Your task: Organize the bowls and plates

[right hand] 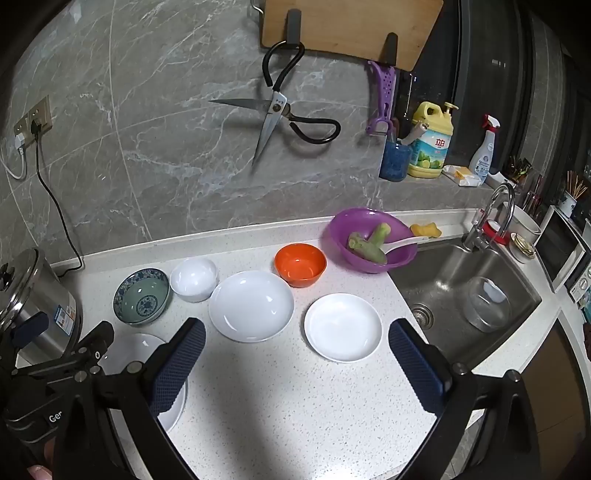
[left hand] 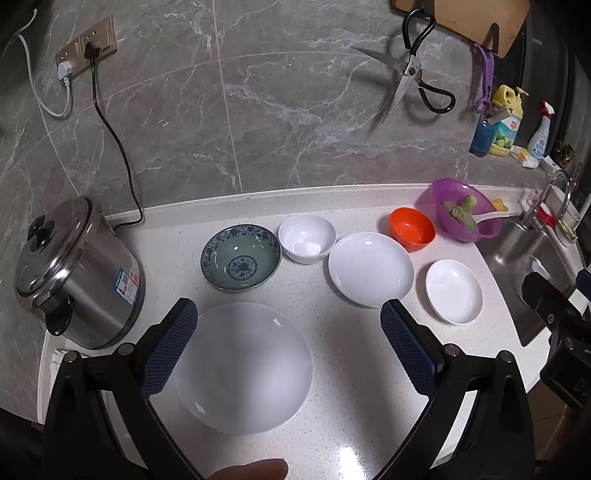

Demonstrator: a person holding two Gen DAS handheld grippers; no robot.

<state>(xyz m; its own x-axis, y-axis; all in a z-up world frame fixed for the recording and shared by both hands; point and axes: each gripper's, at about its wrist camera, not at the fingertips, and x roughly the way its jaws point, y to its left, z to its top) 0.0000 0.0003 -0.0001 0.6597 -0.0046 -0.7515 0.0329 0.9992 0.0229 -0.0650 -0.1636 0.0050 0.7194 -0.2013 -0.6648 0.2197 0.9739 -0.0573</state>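
Both grippers are open and empty above a white speckled counter (left hand: pixel 351 424). My left gripper (left hand: pixel 290 325) hovers over a large white plate (left hand: pixel 243 369). Beyond it stand a green patterned bowl (left hand: pixel 240 256), a small white bowl (left hand: pixel 306 238), a medium white plate (left hand: pixel 371 269), an orange bowl (left hand: pixel 412 229) and a small white plate (left hand: pixel 454 291). My right gripper (right hand: pixel 295 343) hangs in front of the small white plate (right hand: pixel 343 326) and the medium white plate (right hand: pixel 251 304). The orange bowl (right hand: pixel 300 269), white bowl (right hand: pixel 194 278) and green bowl (right hand: pixel 141 295) sit behind.
A steel rice cooker (left hand: pixel 74 273) stands at the left, plugged into the wall. A purple bowl (right hand: pixel 371 240) with vegetables and a spoon sits by the sink (right hand: pixel 461 291), which holds a glass bowl. Scissors (right hand: pixel 277 110) and a cutting board (right hand: pixel 347 29) hang on the wall.
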